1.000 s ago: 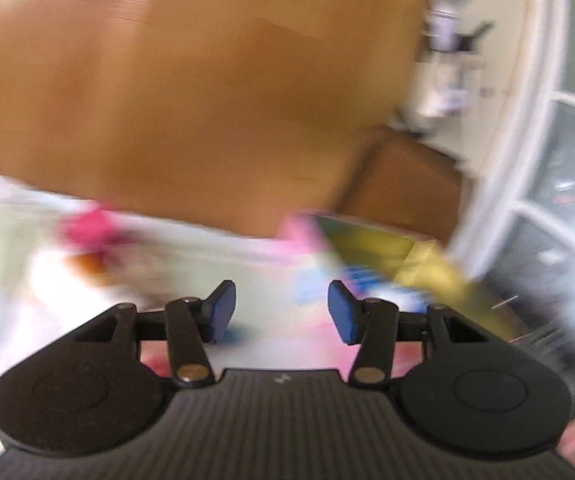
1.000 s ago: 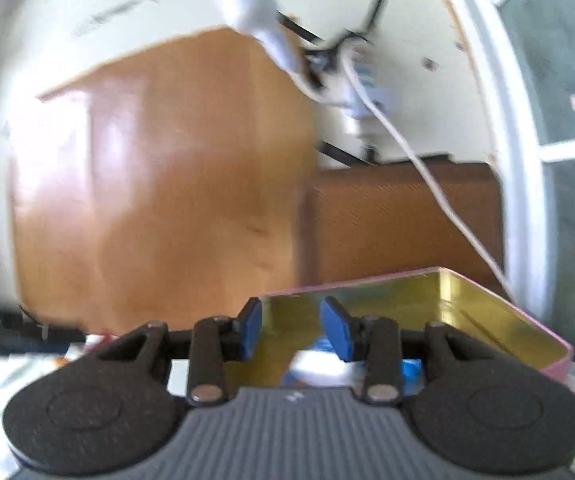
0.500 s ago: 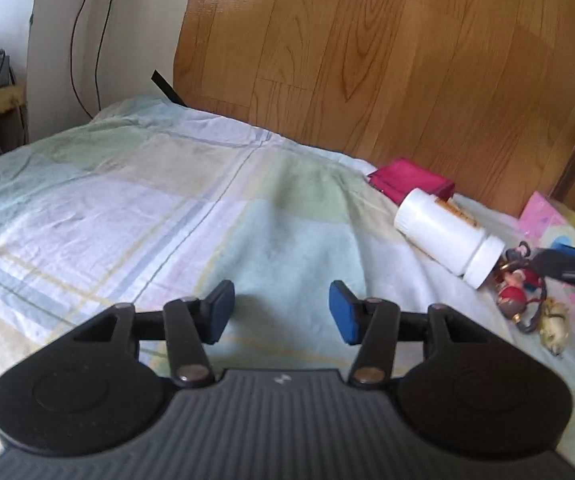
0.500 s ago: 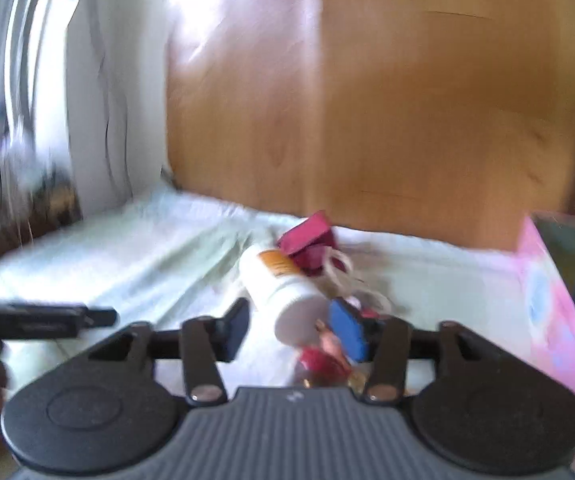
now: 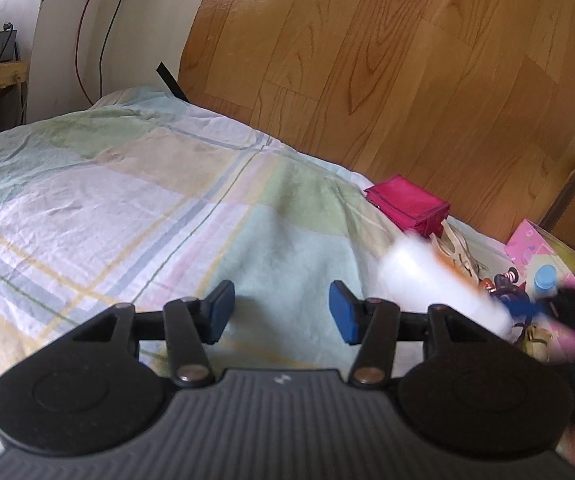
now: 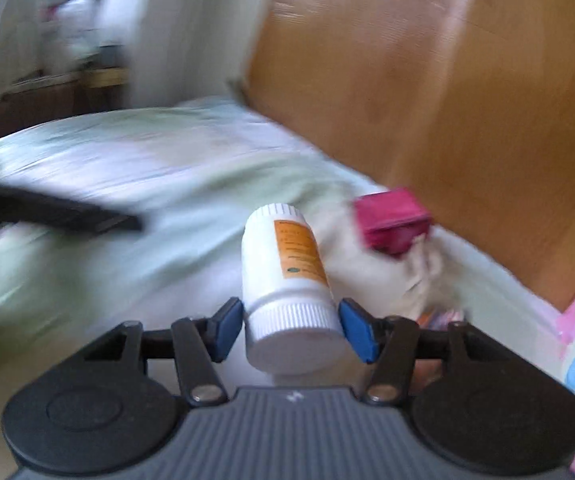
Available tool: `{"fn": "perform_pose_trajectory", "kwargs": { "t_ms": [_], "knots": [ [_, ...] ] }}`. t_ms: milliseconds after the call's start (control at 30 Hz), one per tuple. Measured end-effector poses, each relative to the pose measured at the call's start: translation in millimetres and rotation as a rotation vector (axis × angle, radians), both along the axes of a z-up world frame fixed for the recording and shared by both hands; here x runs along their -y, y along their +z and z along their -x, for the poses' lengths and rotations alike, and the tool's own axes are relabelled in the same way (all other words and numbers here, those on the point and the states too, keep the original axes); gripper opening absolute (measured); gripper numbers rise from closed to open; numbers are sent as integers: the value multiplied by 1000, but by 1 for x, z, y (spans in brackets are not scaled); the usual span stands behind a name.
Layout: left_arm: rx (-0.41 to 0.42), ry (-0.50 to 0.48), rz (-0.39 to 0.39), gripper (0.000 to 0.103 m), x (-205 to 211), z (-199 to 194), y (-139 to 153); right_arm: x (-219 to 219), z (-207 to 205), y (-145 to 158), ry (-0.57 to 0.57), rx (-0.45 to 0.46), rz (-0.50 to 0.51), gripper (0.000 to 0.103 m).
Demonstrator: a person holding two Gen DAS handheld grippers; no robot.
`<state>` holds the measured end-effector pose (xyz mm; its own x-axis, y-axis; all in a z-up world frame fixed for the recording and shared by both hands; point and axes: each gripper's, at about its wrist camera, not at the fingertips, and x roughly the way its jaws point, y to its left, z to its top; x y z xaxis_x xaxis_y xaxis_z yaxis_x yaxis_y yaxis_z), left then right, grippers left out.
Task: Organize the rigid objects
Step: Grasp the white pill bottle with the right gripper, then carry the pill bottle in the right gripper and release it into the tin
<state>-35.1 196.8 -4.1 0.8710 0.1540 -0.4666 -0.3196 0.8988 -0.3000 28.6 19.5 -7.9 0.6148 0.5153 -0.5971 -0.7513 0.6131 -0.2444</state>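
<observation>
Two blue pads of the right gripper point(image 6: 291, 330) flank the ribbed cap of the white pill bottle point(image 6: 283, 268) lying on the checked bedsheet point(image 5: 135, 208); its jaws have just been opening around it, contact unclear. Squeeze squarely on the cap before lifting. Left gripper point(image 5: 281, 312) hangs open, empty
</observation>
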Motion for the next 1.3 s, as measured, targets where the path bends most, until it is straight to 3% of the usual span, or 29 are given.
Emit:
{"fn": "perform_pose_trajectory", "kwargs": {
  "t_ms": [133, 233, 400, 500, 567, 600, 667, 700, 800, 933, 1067, 1200, 1300],
  "knots": [
    [-12, -11, -15, 55, 2, -2, -1, 51, 67, -2, 76, 73, 27, 54],
    [-39, -31, -38, 55, 7, -6, -1, 98, 101, 0, 47, 106, 26, 52],
    [-112, -42, -161, 55, 27, -14, -1, 172, 135, -9, -126, 102, 25, 51],
    [-166, -25, -253, 55, 42, -18, 0, 204, 143, -6, -222, 85, -31, 51],
    [-176, -15, -249, 55, 51, -13, 2, 219, 151, -4, -280, 116, -60, 54],
    [-159, -36, -209, 55, 56, -8, 3, 224, 154, -3, -302, 129, -72, 56],
    [-105, -118, -98, 55, 73, 4, 6, 235, 159, -1, -332, 134, -106, 61],
    [-88, -158, -78, 55, 85, 9, 8, 242, 161, 0, -349, 130, -121, 61],
    [-63, -323, -35, 56, 131, 18, 15, 257, 168, -3, -389, 112, -155, 63],
    [-48, -591, 7, 57, 193, 22, 25, 274, 178, -9, -406, 123, -193, 78],
    [-41, -816, 42, 71, 243, 24, 26, 293, 191, -18, -446, 96, -215, 78],
    [-33, -926, -41, 82, 274, 30, 18, 309, 196, -26, -467, 17, -271, 74],
    [-36, -963, -5, 82, 279, 25, 13, 317, 194, -27, -475, 5, -283, 67]
  ]
}}
